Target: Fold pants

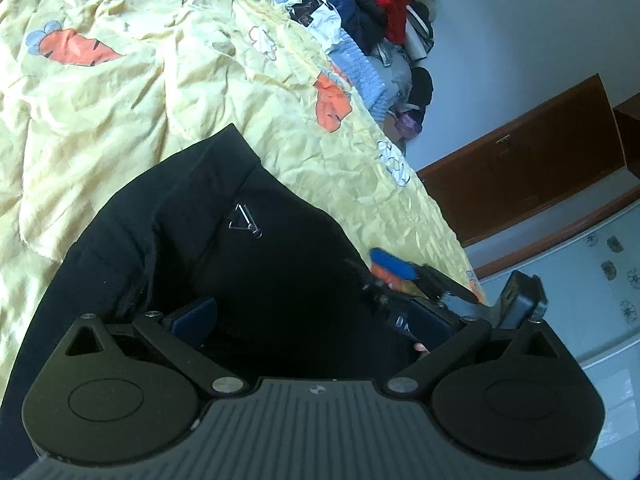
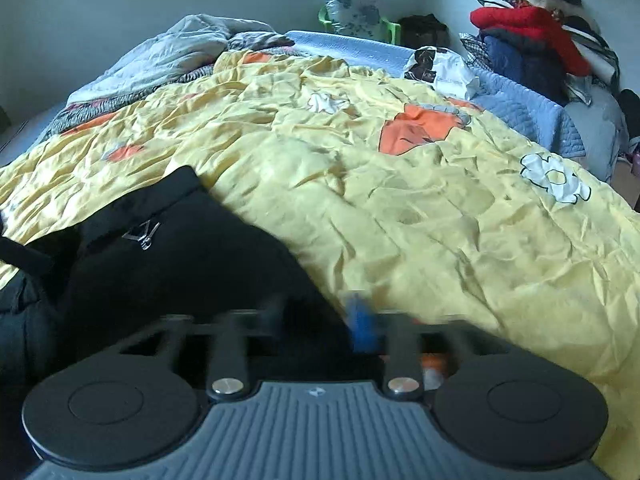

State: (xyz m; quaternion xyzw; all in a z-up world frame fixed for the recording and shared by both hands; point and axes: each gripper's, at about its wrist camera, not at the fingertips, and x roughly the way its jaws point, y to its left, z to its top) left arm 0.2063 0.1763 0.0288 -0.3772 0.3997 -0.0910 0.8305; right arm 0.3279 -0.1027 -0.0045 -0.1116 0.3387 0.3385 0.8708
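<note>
Your left gripper (image 1: 314, 320) has its fingers spread wide, the blue pads (image 1: 196, 312) set far apart over the black pants (image 1: 224, 248), and nothing is pinched between them. In the left wrist view your right gripper (image 1: 404, 280) sits just beyond the pants' right edge, one blue pad lifted over the yellow cover. Seen from its own camera, the right gripper (image 2: 320, 320) is smeared by motion blur; its fingers look parted, one blue pad (image 2: 362, 324) just off the dark cloth, and as far as the blur allows, no fabric is caught between them.

There is one pair of pants, lying flat on the bed close to you. Its long axis runs away from you: the waistband (image 1: 216, 148) is at the far end, pointing up the bed, and the rest of the garment comes back under your grippers. A small triangular metal logo (image 1: 244, 222) sits just below the waistband.

Under the pants is one yellow quilt cover (image 2: 400, 208) printed with orange carrots and white flowers, heavily creased. Beyond it a blue mattress pad (image 2: 360, 50) shows along the far and right edges. One heap of clothes (image 2: 536, 36), with a red garment on top, stands against the wall at the bed's far right corner.
</note>
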